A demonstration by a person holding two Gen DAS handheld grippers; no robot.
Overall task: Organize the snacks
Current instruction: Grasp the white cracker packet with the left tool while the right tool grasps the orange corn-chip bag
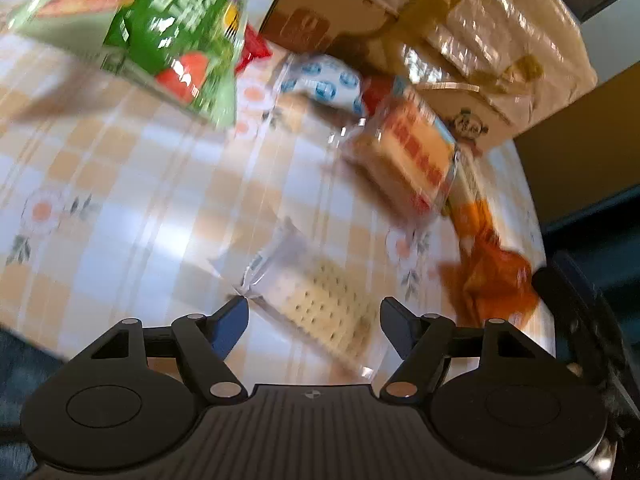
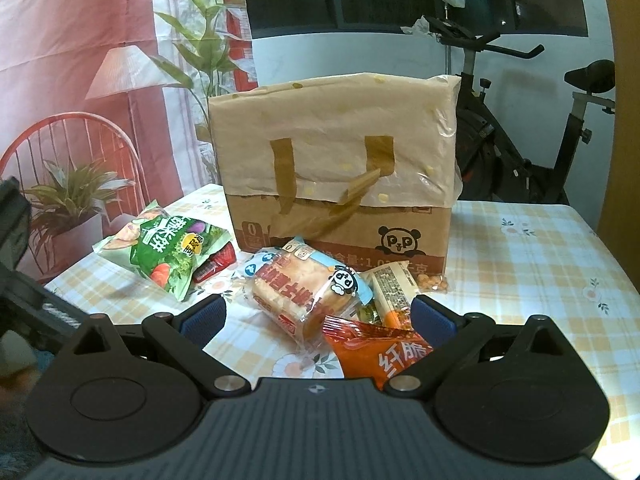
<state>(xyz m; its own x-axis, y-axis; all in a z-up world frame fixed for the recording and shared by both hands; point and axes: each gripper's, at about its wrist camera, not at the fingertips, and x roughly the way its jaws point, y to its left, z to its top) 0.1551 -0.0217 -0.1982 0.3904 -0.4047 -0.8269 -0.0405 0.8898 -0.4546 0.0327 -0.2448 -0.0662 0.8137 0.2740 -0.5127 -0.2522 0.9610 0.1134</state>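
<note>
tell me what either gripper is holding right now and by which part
Nothing is held. The left gripper stands open around a cracker packet; the right gripper is open too.

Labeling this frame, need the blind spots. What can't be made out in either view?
- Left wrist view: motion blur smears print on the cracker pack and the green bag.
- Right wrist view: the box inside is hidden by its draped paper bag.
- Right wrist view: the orange packet is partly covered by the right gripper.

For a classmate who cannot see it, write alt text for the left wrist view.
The open left gripper hovers over a clear-wrapped cracker pack on a checked tablecloth. Beyond lie a green snack bag, a wrapped bread loaf, an orange packet and a cardboard box.
</note>
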